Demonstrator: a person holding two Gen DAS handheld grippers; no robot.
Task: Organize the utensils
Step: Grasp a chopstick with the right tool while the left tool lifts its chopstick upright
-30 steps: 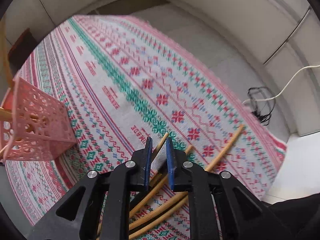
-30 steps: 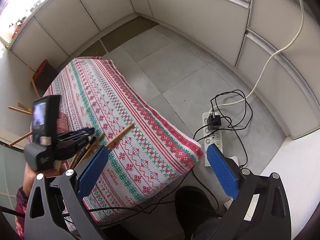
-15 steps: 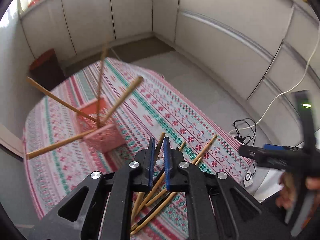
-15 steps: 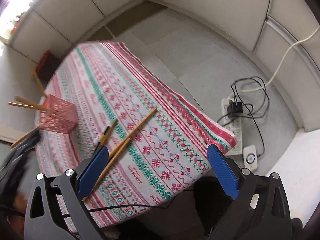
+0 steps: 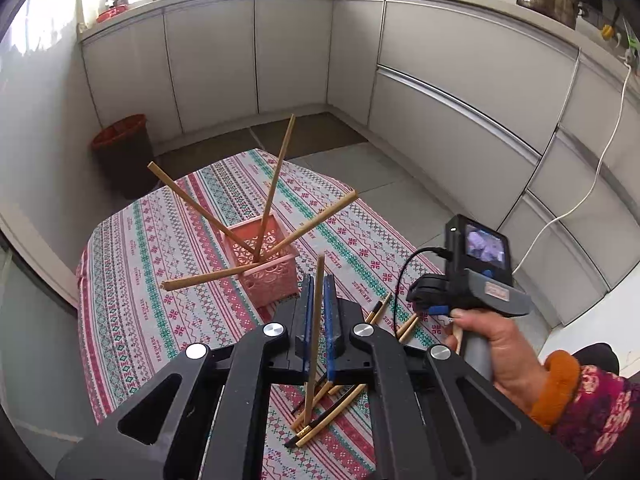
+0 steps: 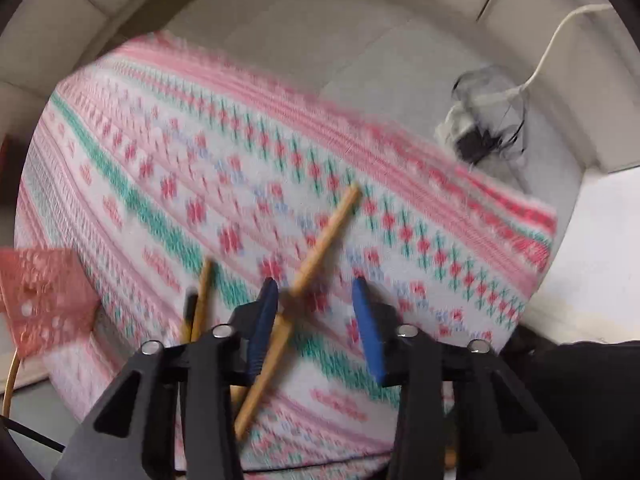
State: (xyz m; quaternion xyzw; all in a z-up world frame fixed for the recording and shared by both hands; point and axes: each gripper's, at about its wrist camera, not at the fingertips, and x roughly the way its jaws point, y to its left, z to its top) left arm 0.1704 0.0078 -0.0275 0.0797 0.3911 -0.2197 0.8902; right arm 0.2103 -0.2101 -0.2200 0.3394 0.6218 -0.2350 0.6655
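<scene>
Here the left gripper (image 5: 317, 304) clenches one upright chopstick (image 5: 314, 332) just beside the pink basket (image 5: 267, 268) — four sticks inside. The right gripper (image 6: 316, 312) hangs released over loose chopsticks (image 6: 316, 264) near that basket, on the desk (image 6: 200, 160).

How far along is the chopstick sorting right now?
Done: four chopsticks stand in the pink basket. In hand: the left hand-held gripper is shut on one chopstick; the right hand-held gripper is open over a loose chopstick. Left: several more lie on the tablecloth.
</scene>
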